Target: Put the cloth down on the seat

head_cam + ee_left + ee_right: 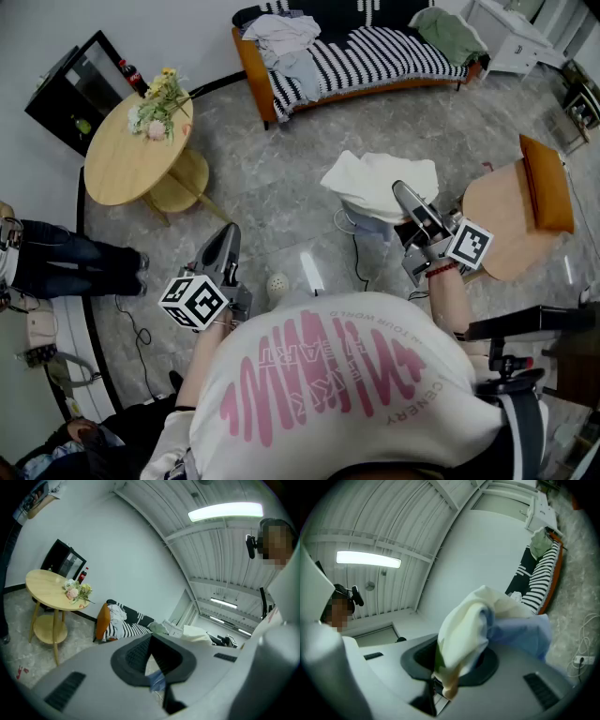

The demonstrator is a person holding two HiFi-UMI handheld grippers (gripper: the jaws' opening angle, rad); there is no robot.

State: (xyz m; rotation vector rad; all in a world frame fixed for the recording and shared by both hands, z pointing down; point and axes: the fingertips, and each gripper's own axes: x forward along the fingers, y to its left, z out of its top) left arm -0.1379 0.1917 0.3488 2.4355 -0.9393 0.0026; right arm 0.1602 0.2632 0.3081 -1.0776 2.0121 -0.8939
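Observation:
My right gripper (pixel 405 194) is shut on a cream cloth (pixel 380 180) with a pale blue part (pixel 371 222), held up above the grey floor. In the right gripper view the cloth (pixel 468 620) bulges out of the jaws and hides the gripper's (pixel 449 670) tips. The striped sofa (pixel 375 58) stands far ahead at the back wall, apart from the cloth, and it also shows in the left gripper view (pixel 123 626). My left gripper (pixel 227 239) hangs lower left with its jaws together and nothing in them; the left gripper view (pixel 151 643) shows it the same.
Other clothes (pixel 286 39) and a green garment (pixel 448 33) lie on the sofa. A wooden chair with an orange cushion (pixel 546 183) is right of the cloth. A round table (pixel 117 169) with flowers (pixel 157 101) stands left. A person's legs (pixel 70 258) and a floor cable (pixel 356 258) are near.

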